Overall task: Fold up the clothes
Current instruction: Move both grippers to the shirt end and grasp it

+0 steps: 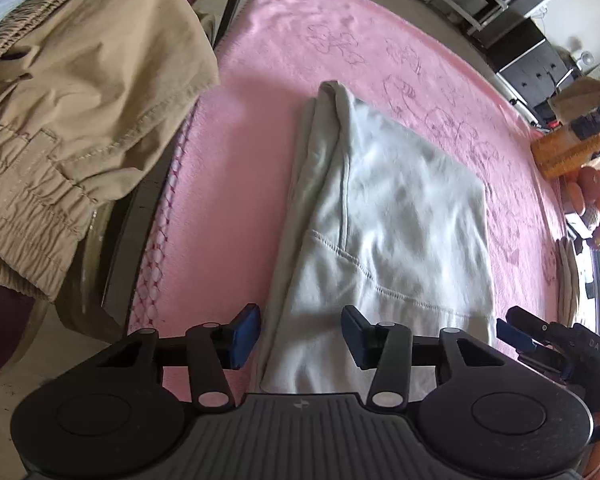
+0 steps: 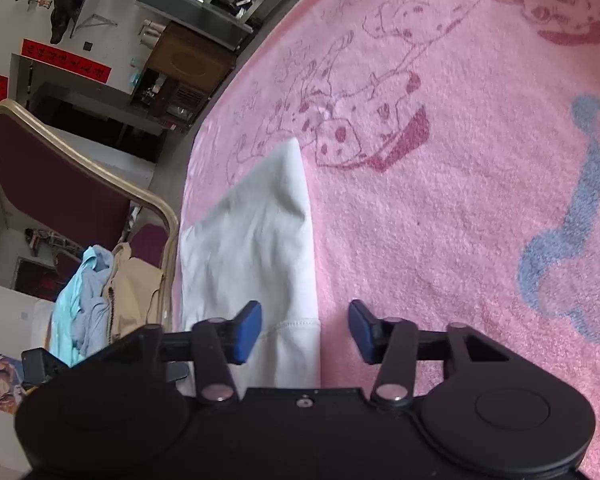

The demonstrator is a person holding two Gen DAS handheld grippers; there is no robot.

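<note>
Garment: white garment (image 1: 384, 216) lay folded, flat on the pink blanket (image 1: 260, 80) covering the desk.
Left gripper (image 1: 300, 340): jaws released, straddling the garment's near edge, pads apart from it.
Right gripper (image 2: 304, 332): jaws released over the garment's corner.
Surroundings: beige trousers (image 1: 80, 100) on a chair (image 2: 60, 176) beside the desk.

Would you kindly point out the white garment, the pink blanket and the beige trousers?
white garment (image 1: 400, 216): left wrist view, middle of its top layer.
pink blanket (image 2: 440, 220): right wrist view, bare patch.
beige trousers (image 1: 100, 92): left wrist view, upper leg fabric.
</note>
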